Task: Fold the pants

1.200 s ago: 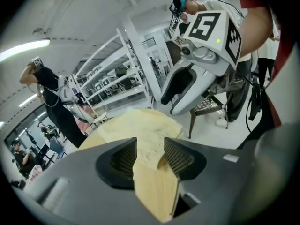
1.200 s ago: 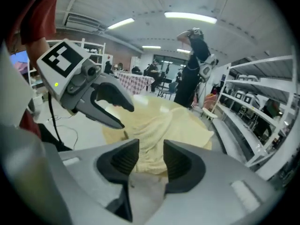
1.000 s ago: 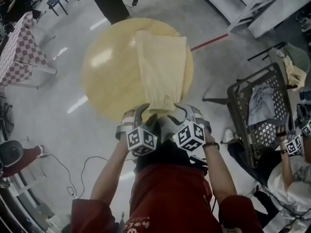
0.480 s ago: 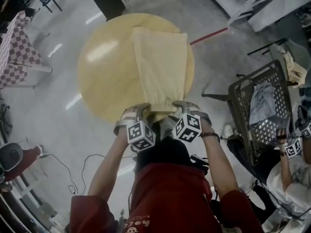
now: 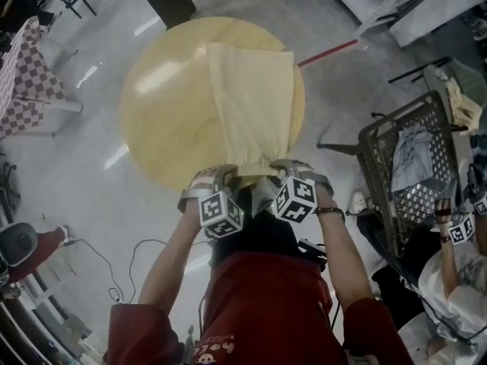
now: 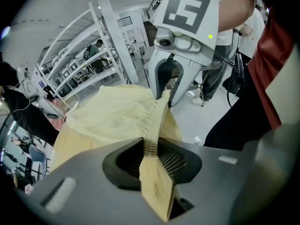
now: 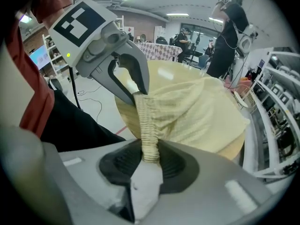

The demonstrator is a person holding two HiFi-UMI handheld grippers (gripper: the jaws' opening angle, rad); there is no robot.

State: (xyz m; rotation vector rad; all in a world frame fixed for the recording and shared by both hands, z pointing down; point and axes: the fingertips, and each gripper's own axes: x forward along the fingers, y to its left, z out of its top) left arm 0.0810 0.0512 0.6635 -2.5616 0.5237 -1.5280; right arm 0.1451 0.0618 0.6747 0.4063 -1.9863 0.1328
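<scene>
Fingers of the left gripper (image 6: pixel 152 146) have just been closing and are now clamped on one end of the gathered elastic waistband of the pale yellow fabric pants (image 5: pixel 251 105). The band stands edge-on between them. Fingers of the right gripper (image 7: pixel 149 156) have also just been closing and pinch the other end of the same waistband. In the head view the two grippers sit side by side at lower centre, the left gripper (image 5: pixel 219 175) just left of the right gripper (image 5: pixel 280 167), with the waistband stretched between them.

The pants lie flat on a round, pale wooden worktop (image 5: pixel 152 105) in the upper middle of the head view. Their long axis runs from the waistband at the worktop's near edge, at lower centre, straight up the frame to the leg ends near the far rim. The garment sits right of the worktop's centre, so bare wood shows to its left.

At the right edge of the head view, well apart from the worktop, stands a dark wire-mesh basket (image 5: pixel 421 201). It holds a crumpled pale grey-blue cloth (image 5: pixel 409 154).
</scene>
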